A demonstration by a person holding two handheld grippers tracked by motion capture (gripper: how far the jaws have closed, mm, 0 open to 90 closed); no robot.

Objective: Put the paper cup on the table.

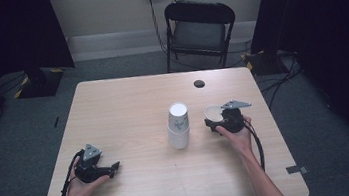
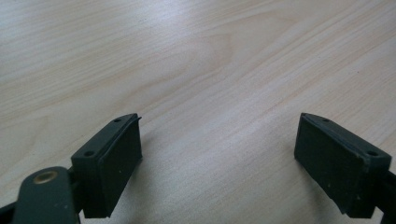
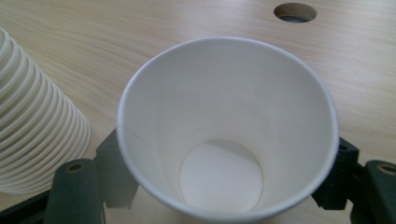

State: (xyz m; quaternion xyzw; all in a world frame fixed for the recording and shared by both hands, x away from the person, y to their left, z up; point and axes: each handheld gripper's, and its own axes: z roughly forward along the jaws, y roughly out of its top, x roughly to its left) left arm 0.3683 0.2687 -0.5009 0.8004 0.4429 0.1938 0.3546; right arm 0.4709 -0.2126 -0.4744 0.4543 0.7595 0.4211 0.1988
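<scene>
A stack of white paper cups (image 1: 178, 126) stands upside down in the middle of the wooden table (image 1: 128, 108); its ribbed rims fill the left edge of the right gripper view (image 3: 37, 135). Just right of the stack, my right gripper (image 1: 215, 121) is shut on a single white paper cup (image 1: 212, 112). That cup is mouth up, and I look into its empty inside (image 3: 229, 126), a jaw on each side of its wall (image 3: 229, 186). My left gripper (image 1: 114, 169) rests near the table's front left, open, with bare wood between its jaws (image 2: 219, 163).
A round cable hole (image 1: 199, 83) sits in the tabletop behind the cups, also in the right gripper view (image 3: 295, 12). A black folding chair (image 1: 199, 29) stands beyond the far edge. Cables trail from both grippers toward the front edge.
</scene>
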